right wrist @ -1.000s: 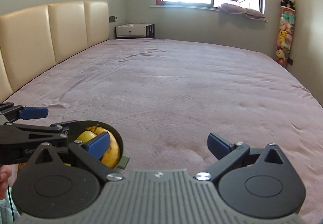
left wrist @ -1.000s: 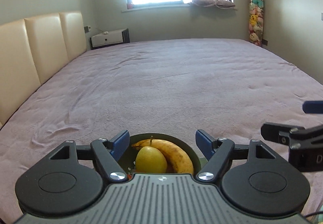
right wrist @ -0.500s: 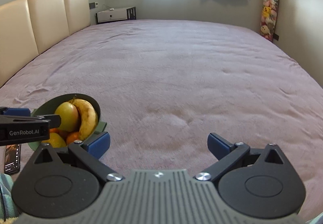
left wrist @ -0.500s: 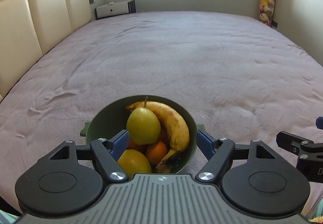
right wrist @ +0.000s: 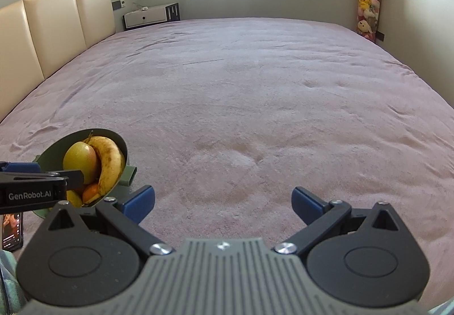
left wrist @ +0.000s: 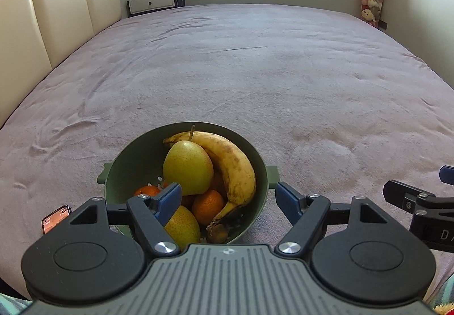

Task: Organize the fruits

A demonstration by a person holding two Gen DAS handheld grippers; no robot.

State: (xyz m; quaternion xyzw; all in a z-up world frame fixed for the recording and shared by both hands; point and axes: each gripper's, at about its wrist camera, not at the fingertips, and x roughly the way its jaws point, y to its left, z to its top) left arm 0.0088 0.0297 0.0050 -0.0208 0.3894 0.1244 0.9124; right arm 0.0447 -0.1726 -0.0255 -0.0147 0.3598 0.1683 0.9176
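Left wrist view: over the last second the camera has tipped down and pulled back, so the whole green bowl shows now rather than just its top, sitting near the bed's near edge. So the fruit sits gathered in it: banana with its long axis front to back, stem nearest, beside the stem-up pear. Left gripper is spread wide, holding nothing. Right wrist view: bowl has slid into full sight at left; right gripper gapes empty over bare bedspread.

Right hand-held gripper gapes over the bedspread, green fruit bowl leftward.
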